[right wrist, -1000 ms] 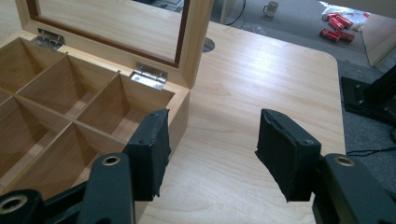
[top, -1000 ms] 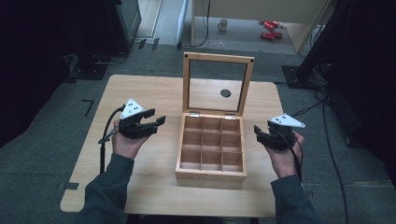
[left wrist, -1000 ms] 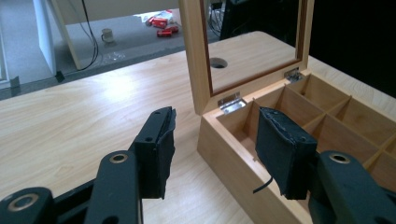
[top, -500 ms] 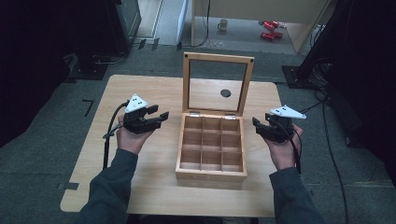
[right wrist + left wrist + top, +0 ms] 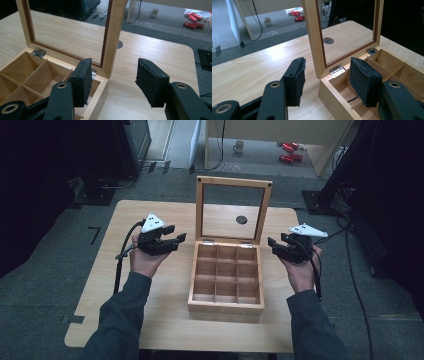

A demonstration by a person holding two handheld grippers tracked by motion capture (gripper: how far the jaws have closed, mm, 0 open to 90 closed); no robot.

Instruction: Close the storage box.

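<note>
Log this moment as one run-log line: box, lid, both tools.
box: compartments empty | lid: upright, open | left tool: open, holds nothing, left of box | right tool: open, holds nothing, right of box

Wooden box (image 5: pixel 226 282): in the left gripper view its near and right portions are cut off by the frame, and a pad hides part of one compartment. Upright lid (image 5: pixel 110 32): top rail cropped in both gripper views. Red items (image 5: pixel 287 151) and mug (image 5: pixel 239 145) on the floor beyond the counter (image 5: pixel 125 270): too small to identify further. Forearms: cropped at the high view's lower edge.
</note>
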